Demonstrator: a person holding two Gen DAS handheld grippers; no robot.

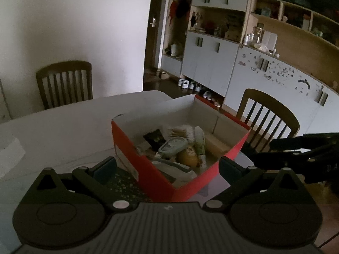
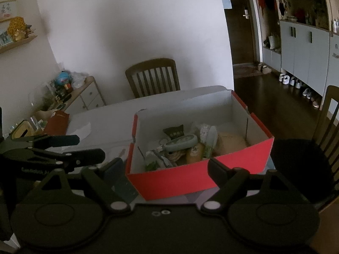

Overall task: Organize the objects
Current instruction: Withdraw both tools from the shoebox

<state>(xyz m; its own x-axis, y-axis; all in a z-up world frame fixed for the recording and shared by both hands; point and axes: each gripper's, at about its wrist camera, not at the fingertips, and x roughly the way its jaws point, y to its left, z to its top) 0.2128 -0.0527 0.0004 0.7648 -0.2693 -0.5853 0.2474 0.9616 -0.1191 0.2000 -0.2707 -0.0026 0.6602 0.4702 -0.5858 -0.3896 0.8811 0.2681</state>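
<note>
A red cardboard box [image 1: 148,169] [image 2: 169,182] with a white inside stands open on the table. It holds several small items: a green-and-white tube [image 1: 200,146], a pale oval case [image 1: 172,147] [image 2: 180,144], a dark packet [image 1: 154,137], a yellowish round jar [image 1: 187,157]. My left gripper [image 1: 167,165] is open, its fingers on either side of the box's near corner, pads off the walls. My right gripper [image 2: 165,167] is also open, just in front of the box's long red wall, with nothing gripped. Each gripper shows at the edge of the other's view.
The box sits on a white table [image 1: 74,122] near its right edge. Wooden chairs [image 1: 65,82] [image 1: 269,118] stand behind and to the right. A tissue box [image 2: 21,130] and a brown-red pouch [image 2: 56,122] lie at the table's far left. Cabinets [image 1: 211,63] line the wall.
</note>
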